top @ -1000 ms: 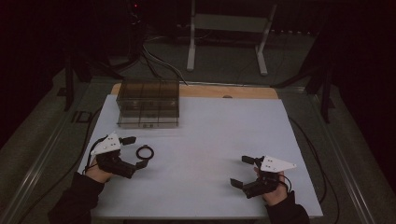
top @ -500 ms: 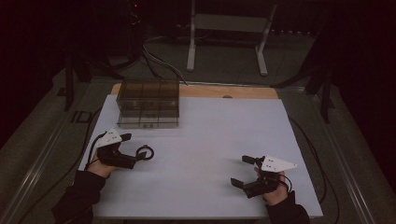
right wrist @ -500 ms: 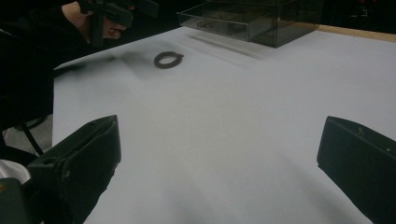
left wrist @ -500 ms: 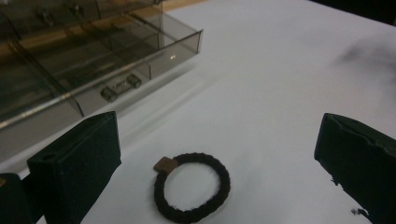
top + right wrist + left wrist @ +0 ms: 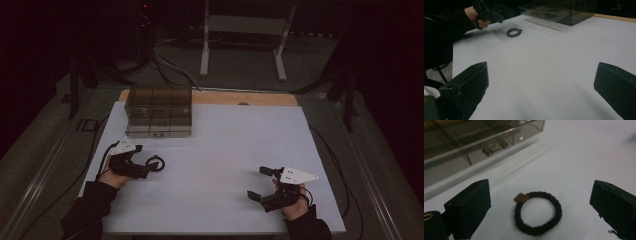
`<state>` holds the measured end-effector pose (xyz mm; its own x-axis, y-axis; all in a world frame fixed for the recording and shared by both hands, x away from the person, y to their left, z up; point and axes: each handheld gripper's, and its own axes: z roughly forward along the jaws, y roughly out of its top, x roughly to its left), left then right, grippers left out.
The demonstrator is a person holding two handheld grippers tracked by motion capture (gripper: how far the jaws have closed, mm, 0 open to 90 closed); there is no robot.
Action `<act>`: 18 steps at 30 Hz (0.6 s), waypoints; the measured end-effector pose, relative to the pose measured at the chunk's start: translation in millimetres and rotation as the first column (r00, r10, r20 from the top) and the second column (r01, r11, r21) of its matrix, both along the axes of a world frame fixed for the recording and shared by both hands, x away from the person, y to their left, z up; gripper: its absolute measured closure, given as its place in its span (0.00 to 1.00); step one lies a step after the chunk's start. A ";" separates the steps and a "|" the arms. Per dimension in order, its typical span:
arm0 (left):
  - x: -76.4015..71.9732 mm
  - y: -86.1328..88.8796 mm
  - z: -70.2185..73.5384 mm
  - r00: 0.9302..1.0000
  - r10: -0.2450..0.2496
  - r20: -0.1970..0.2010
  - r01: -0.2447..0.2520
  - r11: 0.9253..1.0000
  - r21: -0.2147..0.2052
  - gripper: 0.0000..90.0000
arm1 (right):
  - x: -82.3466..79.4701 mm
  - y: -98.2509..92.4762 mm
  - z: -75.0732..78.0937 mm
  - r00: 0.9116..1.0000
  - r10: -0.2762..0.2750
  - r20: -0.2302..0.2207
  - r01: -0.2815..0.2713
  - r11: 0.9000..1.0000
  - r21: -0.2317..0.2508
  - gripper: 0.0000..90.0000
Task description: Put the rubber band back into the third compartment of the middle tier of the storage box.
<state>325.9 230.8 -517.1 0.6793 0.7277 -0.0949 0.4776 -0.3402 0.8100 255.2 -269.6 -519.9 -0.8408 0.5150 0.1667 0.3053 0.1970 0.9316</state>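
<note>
A dark hair tie (image 5: 162, 161) with a small brown tag lies flat on the white table sheet (image 5: 220, 140), left of the middle. My left gripper (image 5: 141, 161) is open right beside it. In the left gripper view the hair tie (image 5: 558, 208) rests between and just ahead of the two wide-apart jaws of the left gripper (image 5: 542, 185), touching neither. My right gripper (image 5: 258, 183) is open at the near right, with nothing between its jaws. The right gripper view looks past the right gripper (image 5: 543, 67) to the far-off hair tie (image 5: 508, 33) and the left gripper (image 5: 489, 12).
A smoky clear drawer box (image 5: 159, 112) stands at the back left of the sheet, close behind the hair tie; one drawer holds a small object (image 5: 495, 146). A wooden strip (image 5: 240, 97) runs along the far edge. A metal stand (image 5: 240, 30) and cables are on the floor beyond.
My left gripper has edged slightly forward toward the hair tie. The hair tie and the right gripper have stayed where they were.
</note>
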 end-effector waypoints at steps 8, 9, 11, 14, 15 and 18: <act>7.2 0.0 -8.2 0.997 0.044 -0.064 -0.038 0.996 0.083 0.16 | 0.2 -0.2 0.1 1.000 0.000 0.001 0.000 1.000 0.002 0.00; 7.5 -0.6 -9.3 0.997 0.051 -0.063 -0.045 0.995 0.092 0.18 | 0.0 -0.2 0.0 1.000 0.000 -0.001 0.000 1.000 0.001 0.00; 8.7 -2.2 -11.6 0.996 0.044 -0.076 -0.035 0.993 0.117 0.19 | -0.2 -0.2 0.2 1.000 0.001 0.002 -0.001 1.000 -0.001 0.00; 9.8 -4.6 -13.9 0.996 0.047 -0.078 -0.036 0.990 0.139 0.25 | 0.1 -0.4 0.2 1.000 0.001 0.002 -0.001 1.000 0.002 0.00; 10.0 -4.8 -14.1 0.996 0.041 -0.077 -0.030 0.990 0.139 0.28 | 0.1 -0.5 -0.1 1.000 -0.001 -0.002 0.001 1.000 0.000 0.00; 11.1 -5.9 -14.7 0.996 0.043 -0.078 -0.030 0.986 0.161 0.43 | -0.4 -0.3 0.4 1.000 0.001 0.002 -0.001 1.000 0.000 0.00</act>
<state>337.0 224.8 -531.8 0.6467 0.7622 -0.0287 0.5536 -0.4432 0.7051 254.9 -270.0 -519.6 -0.8414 0.5146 0.1652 0.3038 0.1974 0.9321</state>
